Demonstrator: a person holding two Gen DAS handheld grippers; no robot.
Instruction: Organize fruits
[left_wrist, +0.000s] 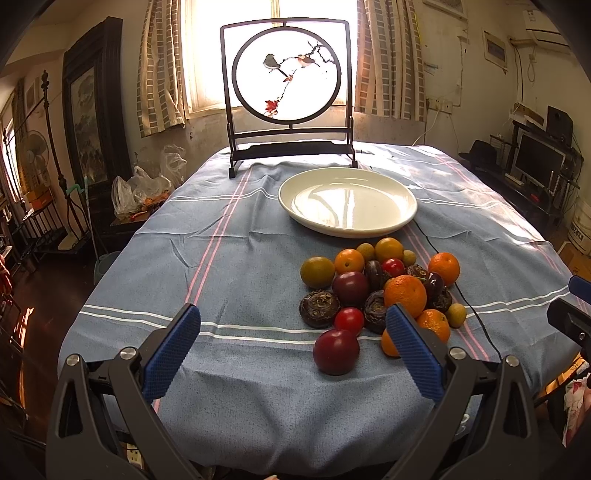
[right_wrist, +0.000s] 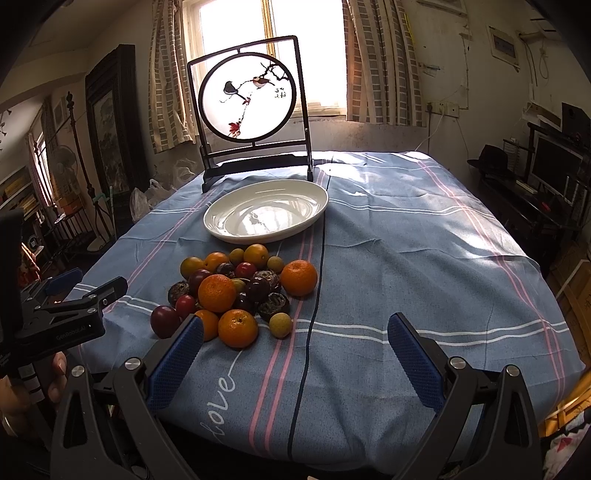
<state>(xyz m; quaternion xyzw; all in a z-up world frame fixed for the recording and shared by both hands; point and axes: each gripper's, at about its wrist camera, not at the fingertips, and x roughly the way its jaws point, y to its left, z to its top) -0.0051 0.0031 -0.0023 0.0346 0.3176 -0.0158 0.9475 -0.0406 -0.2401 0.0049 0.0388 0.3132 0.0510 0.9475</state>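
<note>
L tool (left_wrist: 293, 339) pad hides part of orange (left_wrist: 388, 343); pile overlaps.

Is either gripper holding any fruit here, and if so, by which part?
Nothing is held. The left gripper and right gripper are both open, short of the fruit pile.

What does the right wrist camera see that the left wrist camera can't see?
Only the right wrist view shows the word "love" stitched on the tablecloth, the person's hand holding the left gripper's handle, and the writing beside the painted birds.

Only the left wrist view shows the air conditioner high on the wall.

Both show the empty white plate, the fruit pile, the bird screen before the window, the black cable, and open blue gripper fingers.
</note>
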